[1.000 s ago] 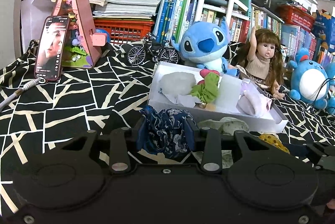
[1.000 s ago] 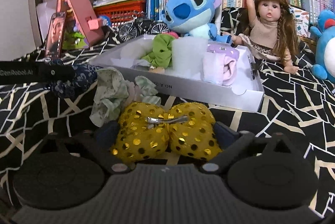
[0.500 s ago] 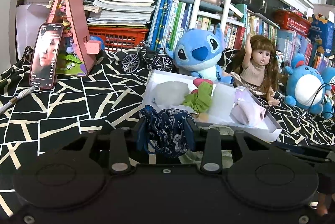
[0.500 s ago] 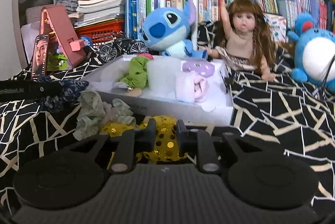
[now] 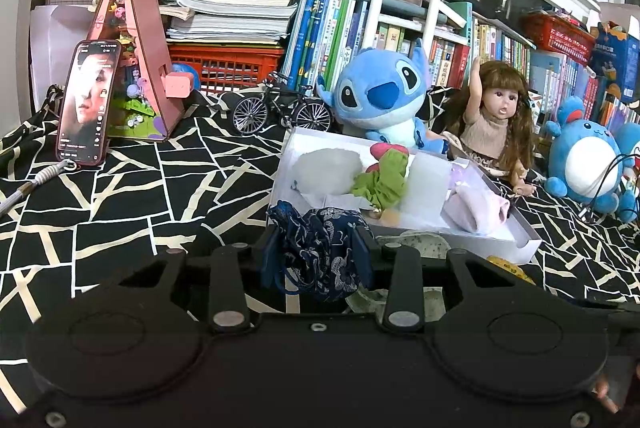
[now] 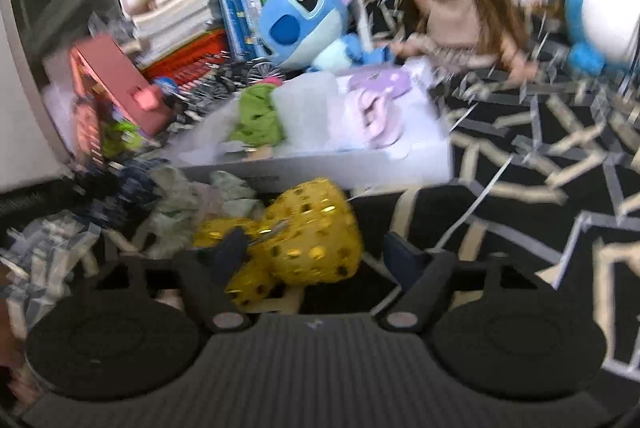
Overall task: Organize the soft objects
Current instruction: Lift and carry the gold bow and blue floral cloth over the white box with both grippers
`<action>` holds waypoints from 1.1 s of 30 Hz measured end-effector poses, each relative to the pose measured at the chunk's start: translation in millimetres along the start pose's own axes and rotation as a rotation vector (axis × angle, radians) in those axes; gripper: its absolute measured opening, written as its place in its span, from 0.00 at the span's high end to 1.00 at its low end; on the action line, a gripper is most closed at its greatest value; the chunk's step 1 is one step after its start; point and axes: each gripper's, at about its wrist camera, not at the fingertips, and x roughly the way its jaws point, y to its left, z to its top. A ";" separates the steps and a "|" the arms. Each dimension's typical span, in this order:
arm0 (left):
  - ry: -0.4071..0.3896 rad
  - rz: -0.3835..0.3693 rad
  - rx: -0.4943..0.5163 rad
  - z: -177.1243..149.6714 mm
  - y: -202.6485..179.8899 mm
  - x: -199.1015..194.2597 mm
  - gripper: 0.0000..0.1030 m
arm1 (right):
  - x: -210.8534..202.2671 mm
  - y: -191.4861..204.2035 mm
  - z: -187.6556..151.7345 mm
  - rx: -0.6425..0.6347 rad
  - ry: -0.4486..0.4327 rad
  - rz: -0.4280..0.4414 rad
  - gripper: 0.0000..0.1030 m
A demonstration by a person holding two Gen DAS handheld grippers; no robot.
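Beside the white cardboard box [image 5: 404, 228], our left tongs [image 5: 318, 252] clamp a navy floral fabric scrunchie [image 5: 320, 256]; our right tongs [image 6: 316, 256] gape around a gold sequinned bow [image 6: 304, 244].

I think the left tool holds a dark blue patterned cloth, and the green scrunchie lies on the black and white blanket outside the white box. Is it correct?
One thing is wrong. The left tool does hold the dark blue patterned cloth, but the green scrunchie lies inside the white box, not on the blanket. The left wrist view shows it.

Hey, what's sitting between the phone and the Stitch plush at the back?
In the left wrist view, a pink triangular toy house and a miniature bicycle stand between the phone and the Stitch plush.
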 end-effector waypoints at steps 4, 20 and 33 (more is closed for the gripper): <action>0.000 -0.001 -0.003 0.4 0.2 0.7 0.64 | -9.8 -2.8 4.7 0.049 -0.031 0.042 0.66; -0.031 -0.048 -0.019 40.0 -6.2 18.6 0.64 | -30.5 6.5 56.1 0.009 -0.201 0.020 0.75; -0.037 -0.087 -0.078 97.1 -7.7 66.7 0.64 | -20.8 -9.1 118.1 0.073 -0.338 -0.057 0.75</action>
